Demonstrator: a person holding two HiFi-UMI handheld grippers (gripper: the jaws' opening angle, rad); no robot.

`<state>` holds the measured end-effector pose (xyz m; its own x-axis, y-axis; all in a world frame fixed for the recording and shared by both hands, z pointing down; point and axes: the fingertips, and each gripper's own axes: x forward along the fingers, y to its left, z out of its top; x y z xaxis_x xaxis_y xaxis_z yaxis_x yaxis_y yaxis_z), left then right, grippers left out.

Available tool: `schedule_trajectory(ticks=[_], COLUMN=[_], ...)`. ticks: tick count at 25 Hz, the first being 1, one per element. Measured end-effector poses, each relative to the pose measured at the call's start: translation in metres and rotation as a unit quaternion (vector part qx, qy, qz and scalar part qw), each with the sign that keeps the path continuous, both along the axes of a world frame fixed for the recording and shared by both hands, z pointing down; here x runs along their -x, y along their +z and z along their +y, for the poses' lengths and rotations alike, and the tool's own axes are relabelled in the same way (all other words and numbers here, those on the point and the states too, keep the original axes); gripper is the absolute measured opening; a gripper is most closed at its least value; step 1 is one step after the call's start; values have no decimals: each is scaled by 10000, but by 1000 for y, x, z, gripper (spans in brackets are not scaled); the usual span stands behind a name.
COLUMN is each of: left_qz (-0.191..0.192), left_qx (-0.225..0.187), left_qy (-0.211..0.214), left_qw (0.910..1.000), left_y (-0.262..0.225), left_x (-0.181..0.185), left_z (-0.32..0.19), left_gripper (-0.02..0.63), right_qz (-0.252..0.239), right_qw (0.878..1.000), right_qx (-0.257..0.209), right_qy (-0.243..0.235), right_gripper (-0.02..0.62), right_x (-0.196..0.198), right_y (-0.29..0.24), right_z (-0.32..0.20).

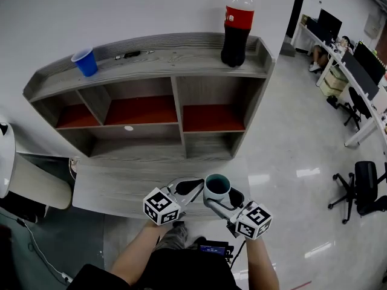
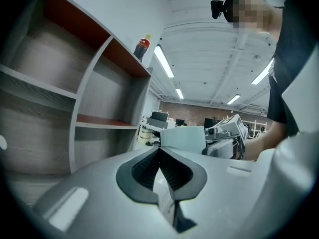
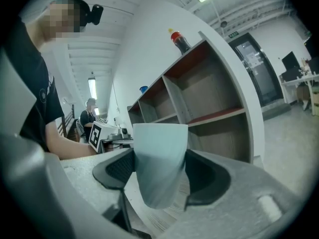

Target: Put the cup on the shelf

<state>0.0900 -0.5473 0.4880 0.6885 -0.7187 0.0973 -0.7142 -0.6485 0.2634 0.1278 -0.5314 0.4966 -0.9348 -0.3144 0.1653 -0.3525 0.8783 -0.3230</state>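
Right gripper (image 3: 160,178) has its jaws clamped on the sides of the pale blue-grey ceramic cup (image 1: 217,186), holding it upright, mouth up, likely so it can be set down as it is. Just beside it sits the left gripper (image 2: 160,166), jaws pressed together on nothing. The cup hangs over the low grey wooden ledge (image 1: 121,186), well short of the grey wooden shelf unit (image 1: 175,65), whose top carries a blue plastic cup (image 1: 85,61) and a dark cola bottle (image 1: 236,32).

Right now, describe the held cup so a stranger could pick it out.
Start at the grey shelf unit. In front of it, at the near edge of the low desk, the right gripper clamps a pale grey-green cup with a dark inside. The blue cup stands on the shelf top.
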Motion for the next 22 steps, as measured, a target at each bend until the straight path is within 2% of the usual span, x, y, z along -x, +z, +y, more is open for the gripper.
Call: schedule_trajectory(ticks=[5,8,16,22], left_qz=[-3,15,-11,-94], left_qx=[108,168,98,100], left_qy=[-53,-223,-851,-983], left_qw=[9999,9996,9963,9951], left_y=[18,28,48,65], left_x=[13,29,77,91], left_z=[-22,-40,-79,-88], left_gripper=[2,2,2,2], right_qz=[27,-46,242,423], right_qw=[10000,9997,9967,9918], right_qx=[48,96,-122,-250], right_qy=[53,206,769,1178], right_gripper=[319,318,318,318], right_x=[11,21,42,59], right_y=[17,25,72,111], right_z=[-27,-47,-127,-187])
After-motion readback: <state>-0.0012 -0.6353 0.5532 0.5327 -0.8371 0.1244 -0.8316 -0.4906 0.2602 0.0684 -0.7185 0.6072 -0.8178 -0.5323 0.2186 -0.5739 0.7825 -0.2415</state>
